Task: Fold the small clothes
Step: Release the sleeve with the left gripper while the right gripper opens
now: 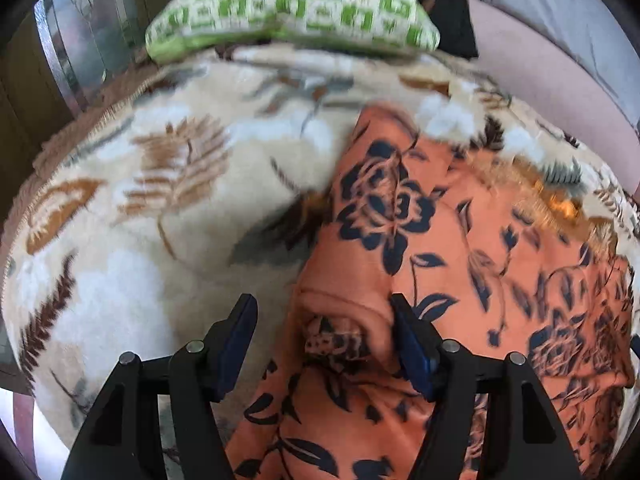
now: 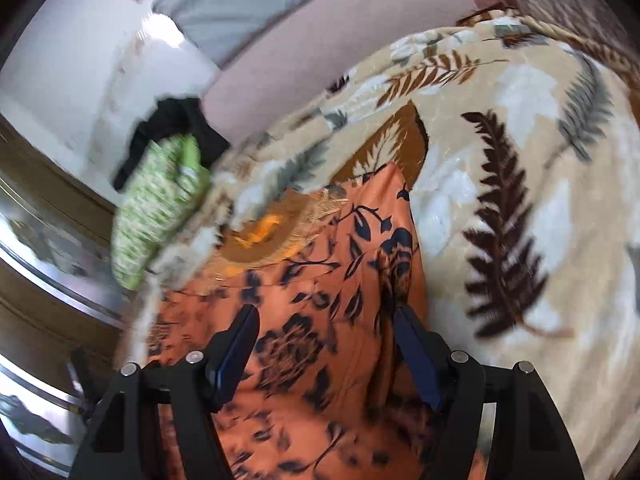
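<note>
Surface: beige leaf-print blanket [image 1: 168, 184] [image 2: 520, 128] spread over a bed, with a pink sheet [image 1: 532, 64] [image 2: 320, 48] showing beyond its far edge.

Background: green-and-white patterned pillow [image 1: 292, 4] [image 2: 156, 208] at the blanket's far end, a dark cloth [image 1: 452, 20] [image 2: 172, 124] just behind it.

Garment: orange floral garment [image 1: 472, 248] [image 2: 320, 280] lies crumpled on the blanket, one long strip reaching away from you toward the pillow; a gold-embroidered neckline [image 2: 264, 236] sits at its far end in the right wrist view.

Left gripper [image 1: 324, 320]: your fingers stand wide apart. A rolled fold of the orange fabric lies between them, nearer the right finger [image 1: 408, 340]; the left finger [image 1: 236, 340] hangs over bare blanket beside the garment's edge.

Right gripper [image 2: 324, 328]: your fingers are spread wide, with the garment directly beneath and between them; both tips sit over orange fabric.

Contact: motion blur softens both views, so you cannot tell for certain whether either finger pair presses on the cloth; the right finger of the left gripper appears to touch the fold.
</note>
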Demonstrator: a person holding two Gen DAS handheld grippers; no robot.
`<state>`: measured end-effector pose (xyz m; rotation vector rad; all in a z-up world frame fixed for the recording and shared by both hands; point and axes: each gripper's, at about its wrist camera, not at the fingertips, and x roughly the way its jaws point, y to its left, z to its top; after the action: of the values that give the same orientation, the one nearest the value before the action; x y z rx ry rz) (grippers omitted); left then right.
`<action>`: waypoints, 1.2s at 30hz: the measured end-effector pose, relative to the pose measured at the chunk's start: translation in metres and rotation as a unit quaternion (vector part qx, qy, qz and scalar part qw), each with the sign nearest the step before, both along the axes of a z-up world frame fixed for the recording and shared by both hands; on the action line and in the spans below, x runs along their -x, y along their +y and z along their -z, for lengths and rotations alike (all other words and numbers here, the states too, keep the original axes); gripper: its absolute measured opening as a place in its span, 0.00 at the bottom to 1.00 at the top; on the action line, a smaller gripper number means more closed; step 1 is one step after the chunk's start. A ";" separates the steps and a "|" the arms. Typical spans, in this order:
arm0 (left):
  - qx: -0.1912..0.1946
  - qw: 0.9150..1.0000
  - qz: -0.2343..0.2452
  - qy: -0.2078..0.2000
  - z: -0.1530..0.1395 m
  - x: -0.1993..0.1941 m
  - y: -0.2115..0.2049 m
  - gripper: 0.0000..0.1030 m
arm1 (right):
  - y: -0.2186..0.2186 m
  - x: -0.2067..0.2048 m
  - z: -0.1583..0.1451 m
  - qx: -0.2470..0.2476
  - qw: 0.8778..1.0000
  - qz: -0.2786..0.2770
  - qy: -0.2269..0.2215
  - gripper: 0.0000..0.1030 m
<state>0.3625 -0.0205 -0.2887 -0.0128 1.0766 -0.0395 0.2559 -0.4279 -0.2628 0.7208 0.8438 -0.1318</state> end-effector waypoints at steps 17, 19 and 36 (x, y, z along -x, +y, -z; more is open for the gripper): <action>-0.034 0.998 0.031 -0.037 -0.007 -0.001 0.004 0.69 | -0.001 -0.034 -0.009 0.141 0.989 0.026 0.047 0.16; -0.029 0.999 0.028 -0.036 -0.008 0.000 0.005 0.69 | -0.013 -0.036 0.019 0.106 0.988 0.042 0.106 0.16; -0.049 0.992 0.106 -0.048 -0.017 0.023 -0.029 0.80 | 0.081 -0.006 0.026 0.144 0.984 -0.064 0.083 0.18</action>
<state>0.3391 -0.0496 -0.2716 0.1903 0.9795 -0.1773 0.2615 -0.3470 -0.2891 0.3865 1.0044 -0.1954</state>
